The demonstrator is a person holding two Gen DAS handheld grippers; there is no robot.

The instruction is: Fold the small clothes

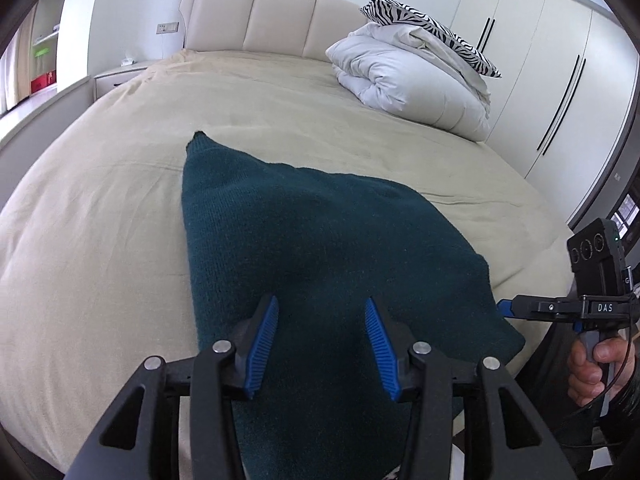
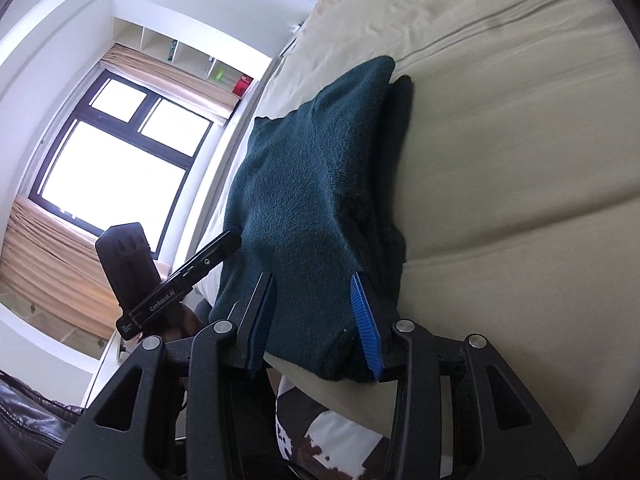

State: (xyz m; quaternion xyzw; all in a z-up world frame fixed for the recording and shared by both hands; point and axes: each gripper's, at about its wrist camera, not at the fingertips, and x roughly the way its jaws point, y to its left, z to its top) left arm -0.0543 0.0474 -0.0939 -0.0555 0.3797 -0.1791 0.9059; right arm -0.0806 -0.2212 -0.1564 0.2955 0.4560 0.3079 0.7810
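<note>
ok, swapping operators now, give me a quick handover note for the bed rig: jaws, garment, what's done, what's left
Left gripper: jaws open, over the near end of the dark green sweater, gripping nothing.
Right gripper: jaws apart around the sweater's near right edge, pads not clearly pressing; grip uncertain.
Sweater: lies on the beige bed near its front edge, already folded into a compact layered shape, far-left corner sticking out to a point.
Done: main folds look finished.
Left: probably tidy that corner and square the edges, then release.
</note>
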